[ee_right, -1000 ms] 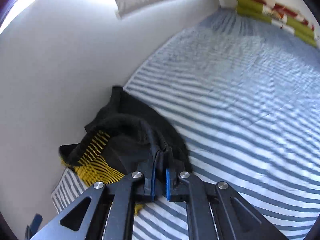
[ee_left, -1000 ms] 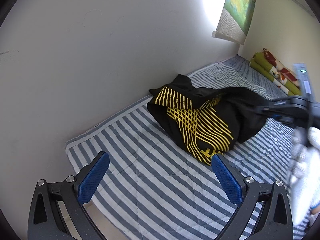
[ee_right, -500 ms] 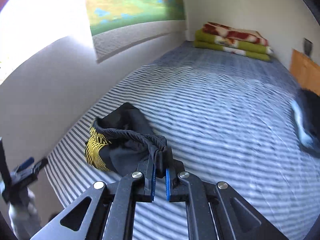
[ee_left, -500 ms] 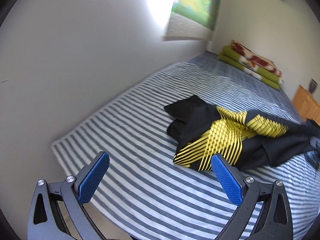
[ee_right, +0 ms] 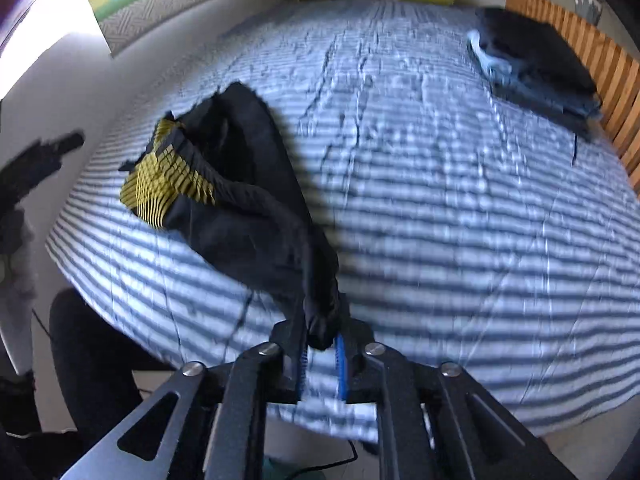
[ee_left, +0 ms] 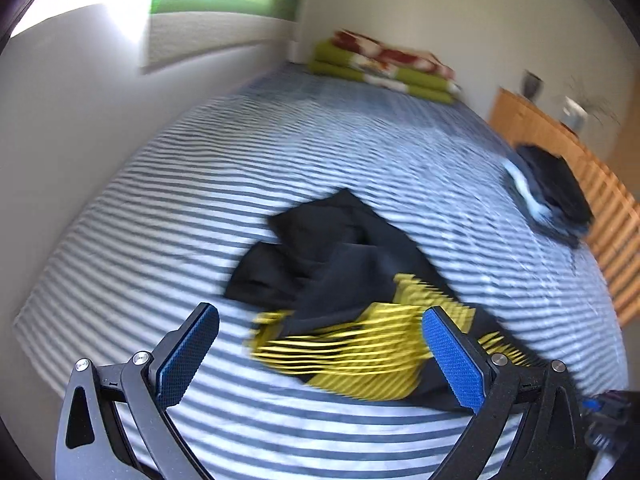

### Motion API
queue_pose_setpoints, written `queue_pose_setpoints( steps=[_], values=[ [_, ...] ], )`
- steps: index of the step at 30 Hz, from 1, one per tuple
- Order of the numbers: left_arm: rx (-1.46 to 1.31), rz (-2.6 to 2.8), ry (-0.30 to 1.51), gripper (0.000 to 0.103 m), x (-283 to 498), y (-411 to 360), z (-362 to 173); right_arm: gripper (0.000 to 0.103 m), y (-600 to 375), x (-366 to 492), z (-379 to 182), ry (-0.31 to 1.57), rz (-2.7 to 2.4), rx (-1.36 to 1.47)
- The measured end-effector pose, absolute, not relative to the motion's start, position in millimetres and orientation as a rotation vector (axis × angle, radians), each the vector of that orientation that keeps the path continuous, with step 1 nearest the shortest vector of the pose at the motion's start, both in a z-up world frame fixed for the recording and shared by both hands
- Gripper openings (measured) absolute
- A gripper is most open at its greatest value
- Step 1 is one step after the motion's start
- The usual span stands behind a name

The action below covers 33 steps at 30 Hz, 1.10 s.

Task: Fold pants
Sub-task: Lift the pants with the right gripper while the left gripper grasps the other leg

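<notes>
Right gripper (ee_right: pixel 322 354): pinched an edge of the pants (ee_right: pixel 236 204), jaws nearly together.
Left gripper (ee_left: pixel 320 354): spread wide, empty, hovering over the striped bed (ee_left: pixel 400 152).
Pants: lay bunched at 12 o'clock off the left tongs, running toward 11 o'clock from the right; likely the left arm's grab.
Folded dark clothes (ee_right: pixel 536 68): far, at 2 o'clock.
</notes>
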<state>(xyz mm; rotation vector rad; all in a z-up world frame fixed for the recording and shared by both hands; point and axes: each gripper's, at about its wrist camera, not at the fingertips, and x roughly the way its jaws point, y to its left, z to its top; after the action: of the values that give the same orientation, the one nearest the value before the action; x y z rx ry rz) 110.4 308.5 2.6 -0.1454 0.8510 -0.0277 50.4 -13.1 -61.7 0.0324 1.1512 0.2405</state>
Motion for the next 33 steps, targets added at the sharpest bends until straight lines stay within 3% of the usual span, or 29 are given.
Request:
queue_pose_setpoints(
  steps=[3, 10, 12, 13, 14, 19, 27, 28, 30, 31, 32, 33],
  values=[
    [-0.157, -0.117, 0.920, 0.103, 127, 264, -10, 0.038, -24, 46, -50, 1.090, 0.205, 0.052],
    [-0.095, -0.113, 1.040, 0.099, 155, 208, -65, 0.040, -36, 63, -28, 1.005, 0.174, 0.106],
    [-0.140, -0.123, 1.066, 0.076, 155, 222, -76, 0.040, -36, 67, -32, 1.010, 0.176, 0.101],
    [-0.158, -0.126, 1.082, 0.053, 153, 231, -79, 0.040, -35, 68, -34, 1.014, 0.179, 0.097],
    [-0.175, -0.131, 1.097, 0.039, 149, 240, -83, 0.040, -31, 70, -37, 1.018, 0.187, 0.089],
    [-0.167, -0.106, 1.103, 0.016, 124, 283, -95, 0.040, -6, 83, -54, 1.045, 0.257, 0.039],
    [-0.296, -0.042, 1.152, 0.015, 75, 356, -107, 0.041, 56, 114, -91, 1.123, 0.400, -0.125],
    [-0.298, -0.023, 1.138, 0.019, 75, 358, -104, 0.041, 59, 120, -96, 1.130, 0.395, -0.138],
    [-0.294, -0.037, 1.109, 0.040, 81, 352, -95, 0.041, 61, 132, -103, 1.150, 0.383, -0.123],
    [-0.289, -0.044, 1.089, 0.059, 86, 345, -89, 0.041, 60, 135, -105, 1.156, 0.378, -0.105],
    [-0.283, -0.053, 1.066, 0.072, 91, 338, -84, 0.041, 55, 141, -107, 1.173, 0.379, -0.064],
    [-0.273, -0.069, 1.052, 0.076, 97, 329, -80, 0.041, 52, 143, -108, 1.185, 0.380, -0.038]
  ],
)
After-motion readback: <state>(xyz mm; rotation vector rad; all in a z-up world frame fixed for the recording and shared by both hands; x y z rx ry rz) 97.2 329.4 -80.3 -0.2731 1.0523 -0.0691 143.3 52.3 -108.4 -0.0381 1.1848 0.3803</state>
